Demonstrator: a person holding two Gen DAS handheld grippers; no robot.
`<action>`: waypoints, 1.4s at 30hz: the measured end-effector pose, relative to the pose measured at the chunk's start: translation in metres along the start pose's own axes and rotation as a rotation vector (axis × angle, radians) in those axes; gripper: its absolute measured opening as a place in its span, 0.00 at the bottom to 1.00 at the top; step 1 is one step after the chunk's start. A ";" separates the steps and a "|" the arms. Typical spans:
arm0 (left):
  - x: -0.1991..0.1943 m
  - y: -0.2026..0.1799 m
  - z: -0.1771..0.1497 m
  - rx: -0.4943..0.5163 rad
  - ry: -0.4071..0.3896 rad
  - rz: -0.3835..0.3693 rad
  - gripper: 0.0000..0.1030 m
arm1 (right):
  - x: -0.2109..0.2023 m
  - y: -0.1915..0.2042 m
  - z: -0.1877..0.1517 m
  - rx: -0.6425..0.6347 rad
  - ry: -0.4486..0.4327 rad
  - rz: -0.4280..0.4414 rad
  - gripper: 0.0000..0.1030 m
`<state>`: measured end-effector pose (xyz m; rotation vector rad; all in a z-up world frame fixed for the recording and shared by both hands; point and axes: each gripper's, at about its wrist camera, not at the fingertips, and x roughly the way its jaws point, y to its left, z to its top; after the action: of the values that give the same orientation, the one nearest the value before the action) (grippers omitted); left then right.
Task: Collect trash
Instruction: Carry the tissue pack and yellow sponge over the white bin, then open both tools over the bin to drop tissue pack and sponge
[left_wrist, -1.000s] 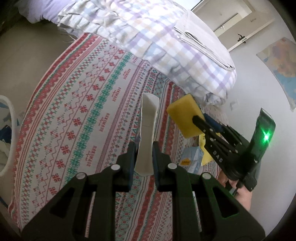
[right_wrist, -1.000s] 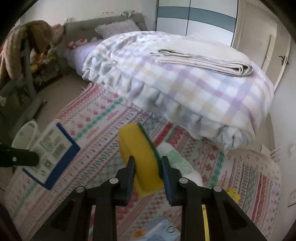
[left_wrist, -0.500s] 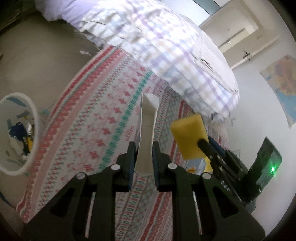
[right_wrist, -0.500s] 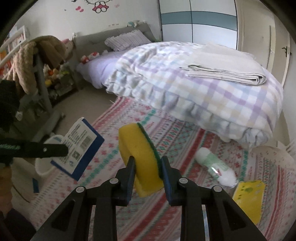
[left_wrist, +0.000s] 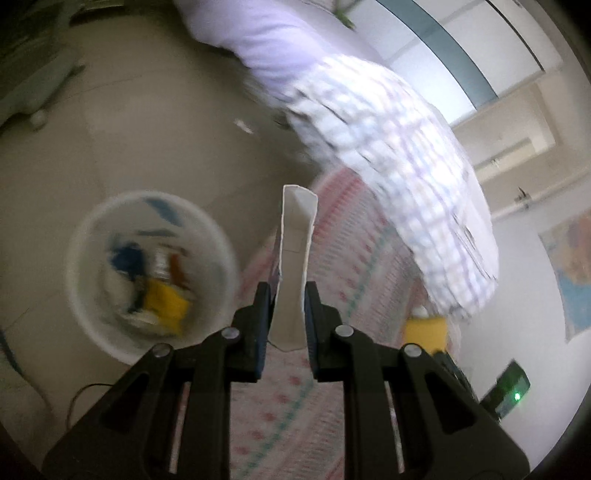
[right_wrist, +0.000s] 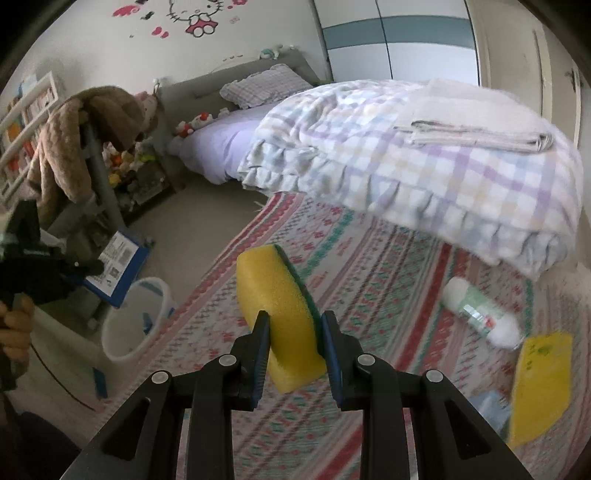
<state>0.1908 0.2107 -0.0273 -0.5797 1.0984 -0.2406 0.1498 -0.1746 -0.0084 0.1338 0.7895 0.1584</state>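
My left gripper (left_wrist: 287, 310) is shut on a flat white-and-blue carton (left_wrist: 295, 258), held on edge above the floor just right of the white trash bin (left_wrist: 85, 321), which holds several scraps. The carton's printed blue face (right_wrist: 116, 267) and the bin (right_wrist: 129, 321) also show at the left of the right wrist view. My right gripper (right_wrist: 295, 332) is shut on a yellow sponge (right_wrist: 277, 310) with a green scrub side, held above the patterned rug (right_wrist: 369, 280). On the rug at the right lie a white plastic bottle (right_wrist: 480, 314) and a yellow packet (right_wrist: 543, 384).
A bed with a checked quilt (right_wrist: 424, 162) borders the rug at the back. A rack draped with brown cloth (right_wrist: 74, 147) and a toy shelf stand at the left. A pale blue wrapper (right_wrist: 491, 406) lies beside the yellow packet.
My left gripper has swung left with the carton, from over the rug to beside the bin, which now shows fully. My right gripper has lifted and turned left with the sponge.
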 end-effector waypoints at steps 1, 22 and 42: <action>-0.002 0.011 0.003 -0.011 -0.009 0.020 0.19 | 0.002 0.004 -0.003 0.016 0.006 0.018 0.27; 0.035 0.083 0.006 -0.043 0.125 0.186 0.24 | 0.037 0.110 -0.022 0.083 0.060 0.212 0.27; -0.022 0.117 0.008 -0.292 -0.013 0.193 0.63 | 0.134 0.240 0.014 0.001 0.118 0.182 0.36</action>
<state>0.1771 0.3202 -0.0723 -0.7273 1.1773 0.0937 0.2306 0.0852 -0.0487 0.1983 0.8948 0.3405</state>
